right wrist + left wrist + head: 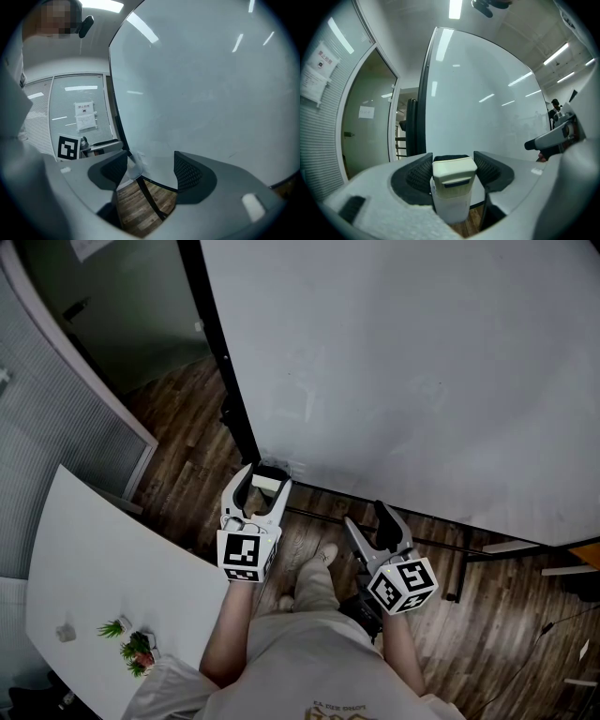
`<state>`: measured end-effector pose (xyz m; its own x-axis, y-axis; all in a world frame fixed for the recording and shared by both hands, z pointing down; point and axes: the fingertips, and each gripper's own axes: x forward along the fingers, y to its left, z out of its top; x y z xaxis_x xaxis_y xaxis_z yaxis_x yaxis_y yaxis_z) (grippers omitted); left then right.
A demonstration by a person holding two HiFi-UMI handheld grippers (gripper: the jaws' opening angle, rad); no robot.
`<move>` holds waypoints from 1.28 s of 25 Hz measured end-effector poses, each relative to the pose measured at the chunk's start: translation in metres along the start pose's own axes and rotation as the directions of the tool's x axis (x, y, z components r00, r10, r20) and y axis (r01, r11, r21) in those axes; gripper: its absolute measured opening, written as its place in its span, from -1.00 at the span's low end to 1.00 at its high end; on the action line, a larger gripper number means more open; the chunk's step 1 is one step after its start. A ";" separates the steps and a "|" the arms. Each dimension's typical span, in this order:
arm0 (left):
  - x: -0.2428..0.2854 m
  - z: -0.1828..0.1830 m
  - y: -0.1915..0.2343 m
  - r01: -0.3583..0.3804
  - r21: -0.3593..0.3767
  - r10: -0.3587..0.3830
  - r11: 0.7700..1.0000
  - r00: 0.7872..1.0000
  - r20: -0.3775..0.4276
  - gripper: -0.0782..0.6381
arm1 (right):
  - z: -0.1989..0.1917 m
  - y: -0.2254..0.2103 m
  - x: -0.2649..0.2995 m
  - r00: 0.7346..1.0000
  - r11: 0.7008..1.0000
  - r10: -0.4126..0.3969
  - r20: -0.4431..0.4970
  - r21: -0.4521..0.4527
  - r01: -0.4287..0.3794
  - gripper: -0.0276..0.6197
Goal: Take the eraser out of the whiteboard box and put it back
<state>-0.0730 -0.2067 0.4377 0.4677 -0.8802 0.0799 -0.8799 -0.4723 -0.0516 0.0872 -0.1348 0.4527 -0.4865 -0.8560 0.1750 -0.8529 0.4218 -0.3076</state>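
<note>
A cream eraser [454,172] sits between the ribbed pads of my left gripper [452,164], and both pads touch its sides. Its lower part stands in a translucent white box [451,208] at the bottom corner of the whiteboard [487,103]. In the head view the same gripper [264,479] points at the board's lower left corner with the eraser [267,484] in its jaws. My right gripper [370,521] hovers to the right, a little back from the board, open and with nothing in it [150,164]. From that side the box [133,164] shows at the board's edge.
The whiteboard [422,371] has a black frame and stand legs [450,549] on wooden floor. A white table [94,568] with a small plant [131,648] lies at the left, beside a glass partition [56,427]. The person's leg and shoe [319,568] are below the grippers.
</note>
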 end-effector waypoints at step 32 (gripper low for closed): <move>-0.016 0.028 -0.004 0.011 0.014 -0.011 1.000 0.999 0.047 -0.03 | 0.007 0.015 -0.008 0.999 1.000 0.026 0.023 -0.018 -0.025 0.04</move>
<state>-0.0745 -0.1919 0.4090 0.4811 -0.8760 0.0332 -0.8736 -0.4822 -0.0647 0.0792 -0.1238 0.4406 -0.5035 -0.8517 0.1452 -0.8437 0.4485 -0.2950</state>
